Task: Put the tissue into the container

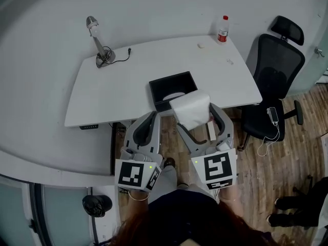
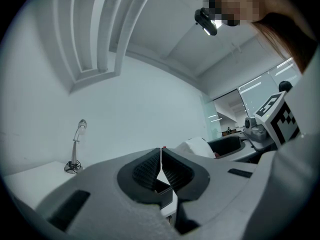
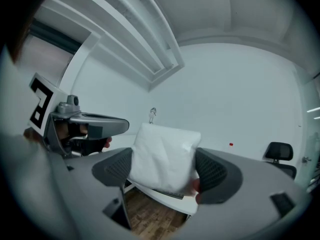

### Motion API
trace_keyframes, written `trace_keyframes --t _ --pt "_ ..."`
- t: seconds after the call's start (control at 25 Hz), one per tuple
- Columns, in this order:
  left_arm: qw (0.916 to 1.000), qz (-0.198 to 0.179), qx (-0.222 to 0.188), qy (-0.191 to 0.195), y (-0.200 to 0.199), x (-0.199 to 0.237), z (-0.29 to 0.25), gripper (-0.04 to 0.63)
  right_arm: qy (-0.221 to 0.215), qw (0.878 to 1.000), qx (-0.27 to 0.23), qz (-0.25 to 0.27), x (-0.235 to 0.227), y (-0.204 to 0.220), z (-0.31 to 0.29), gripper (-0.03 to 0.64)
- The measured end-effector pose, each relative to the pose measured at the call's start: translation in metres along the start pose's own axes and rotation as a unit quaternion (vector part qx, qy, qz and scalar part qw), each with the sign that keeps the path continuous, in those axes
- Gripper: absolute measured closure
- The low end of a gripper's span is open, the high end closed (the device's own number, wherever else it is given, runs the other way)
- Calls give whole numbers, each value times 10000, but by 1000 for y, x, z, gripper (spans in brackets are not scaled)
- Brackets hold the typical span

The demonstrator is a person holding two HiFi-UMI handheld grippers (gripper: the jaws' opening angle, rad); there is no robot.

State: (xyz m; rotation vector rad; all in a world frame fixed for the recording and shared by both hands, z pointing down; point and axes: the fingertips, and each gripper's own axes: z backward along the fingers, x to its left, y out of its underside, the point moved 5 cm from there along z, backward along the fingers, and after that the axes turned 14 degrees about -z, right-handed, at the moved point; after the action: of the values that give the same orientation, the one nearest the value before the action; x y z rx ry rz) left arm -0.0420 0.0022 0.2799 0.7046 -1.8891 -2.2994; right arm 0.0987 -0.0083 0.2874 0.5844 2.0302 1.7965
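A white tissue pack [image 1: 191, 109] sits between the jaws of my right gripper [image 1: 197, 118], which is shut on it. In the right gripper view the tissue pack [image 3: 164, 156] fills the gap between the dark pads [image 3: 211, 171]. It hangs at the table's near edge, just in front of the black container [image 1: 172, 89], whose inside shows something white. My left gripper [image 1: 152, 121] is shut with nothing in it, held below the table edge to the left; its jaws [image 2: 161, 166] meet in the left gripper view.
The white table [image 1: 118, 86] carries a desk lamp [image 1: 99, 45] at the back left and a red-capped bottle [image 1: 223, 29] at the back right. A black office chair [image 1: 274, 76] stands to the right. Wooden floor lies below.
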Motion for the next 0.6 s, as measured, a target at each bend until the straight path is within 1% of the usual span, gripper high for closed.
trace_keyframes --t 0.6 --pt "9997 217 74 70 28 38 -43 565 108 9997 224 27 -12 1 -58 206"
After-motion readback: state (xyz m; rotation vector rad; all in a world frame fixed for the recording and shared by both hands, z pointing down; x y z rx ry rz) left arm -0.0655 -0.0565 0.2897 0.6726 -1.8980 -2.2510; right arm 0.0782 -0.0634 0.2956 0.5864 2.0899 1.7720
